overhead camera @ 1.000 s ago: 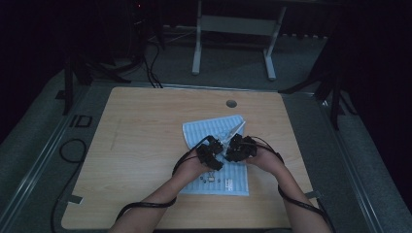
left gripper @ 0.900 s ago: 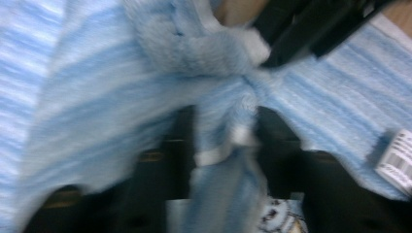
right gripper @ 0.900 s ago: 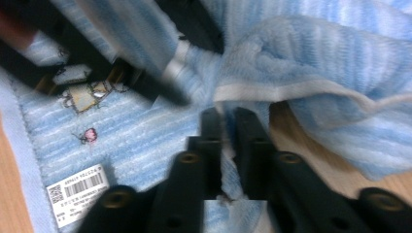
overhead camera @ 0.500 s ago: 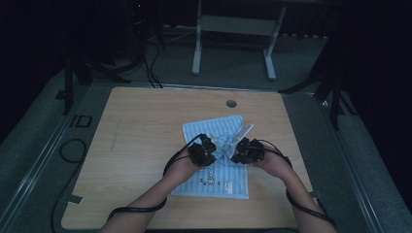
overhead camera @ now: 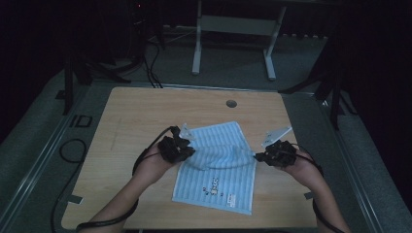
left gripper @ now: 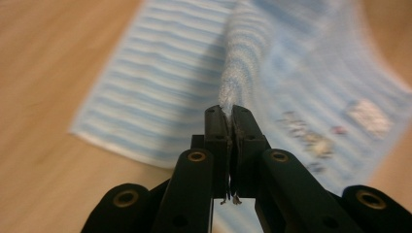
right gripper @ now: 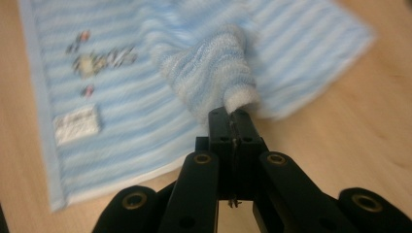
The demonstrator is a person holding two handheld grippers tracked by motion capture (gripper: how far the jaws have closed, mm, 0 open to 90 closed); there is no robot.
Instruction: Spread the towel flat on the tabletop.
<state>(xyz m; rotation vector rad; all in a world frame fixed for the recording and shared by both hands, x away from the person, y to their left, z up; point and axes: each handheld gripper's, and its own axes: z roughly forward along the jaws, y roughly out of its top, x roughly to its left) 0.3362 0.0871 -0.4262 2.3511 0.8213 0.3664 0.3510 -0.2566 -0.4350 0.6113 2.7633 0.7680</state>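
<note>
A soft blue towel (overhead camera: 218, 170) lies on the wooden table (overhead camera: 126, 121), a bit right of the table's middle and near the front edge. It has thin light and dark blue stripes, a white border, a small picture and a white tag near its front end.

Left of the towel is the left gripper (overhead camera: 187, 150). Its black jaws are pressed together and pinch a bit of the towel's left side. In the left gripper view the cloth (left gripper: 243, 63) rises from the jaws in a narrow, bunched ridge.

Between the two grippers the middle of the towel is pulled up off the table into a hump. The far part and the near part lie flat.

Right of the towel is the right gripper (overhead camera: 260, 156). Its jaws are also pressed together, and they pinch the towel's right side. In the right gripper view the cloth (right gripper: 214, 73) puffs out of the jaws in a fat, fuzzy fold.

The towel looks light and floppy. It bends and sags wherever nothing holds it up, so it will not keep a shape by itself. The loopy, fluffy cloth is not slippery, so a small pinch should hold well. It will not break. The best places to grab are the edges and corners, where the cloth is thin enough for the jaws to close on.

The table is smooth, pale wood with a round hole (overhead camera: 231, 103) near its far edge.
</note>
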